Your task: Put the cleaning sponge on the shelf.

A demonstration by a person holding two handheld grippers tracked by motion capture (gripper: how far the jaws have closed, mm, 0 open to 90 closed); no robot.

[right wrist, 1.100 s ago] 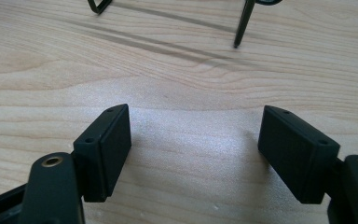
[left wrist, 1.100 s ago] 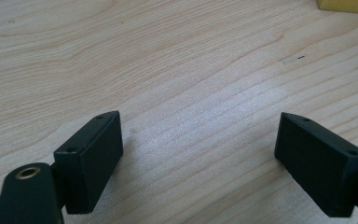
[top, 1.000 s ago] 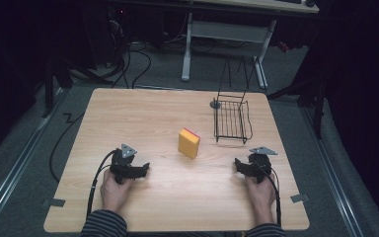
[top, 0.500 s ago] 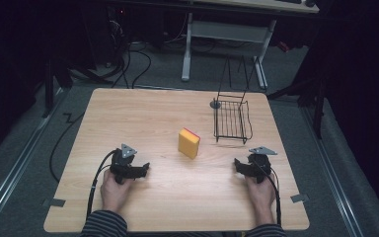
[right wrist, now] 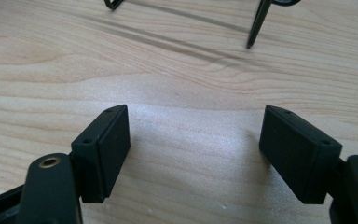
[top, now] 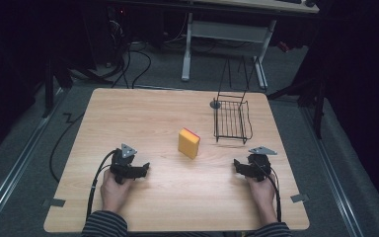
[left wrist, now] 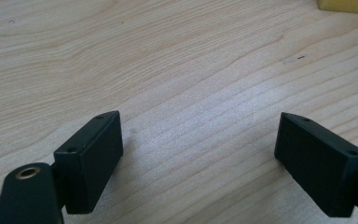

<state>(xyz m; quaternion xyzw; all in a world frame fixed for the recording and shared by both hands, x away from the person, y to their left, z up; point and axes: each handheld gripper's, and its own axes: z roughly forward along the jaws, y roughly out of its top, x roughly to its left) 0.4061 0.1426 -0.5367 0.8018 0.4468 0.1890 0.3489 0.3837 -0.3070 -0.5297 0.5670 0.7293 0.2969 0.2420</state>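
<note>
High view. The yellow rectangular sponge with a red edge [top: 189,143] stands near the centre of the pale wood-grain table [top: 143,113], untouched. A black wire rack [top: 232,120] sits at about two o'clock from it, empty and well apart from it. The left gripper [top: 143,168] rests at roughly eight o'clock of the sponge, the right gripper [top: 238,165] at roughly four o'clock; both sit low on the board and hold nothing. By this layout the work has not begun: a grasp and a transfer both remain. Around the table lie a grey floor, dark cables [top: 143,59] and a white-legged desk [top: 227,34] at twelve o'clock.

Left gripper view. The jaws stand wide apart over bare wood; a yellow corner of the sponge [left wrist: 347,5] shows at one o'clock.

Right gripper view. The jaws are likewise spread and empty; the rack's black wire feet [right wrist: 257,25] touch the board at twelve o'clock.
</note>
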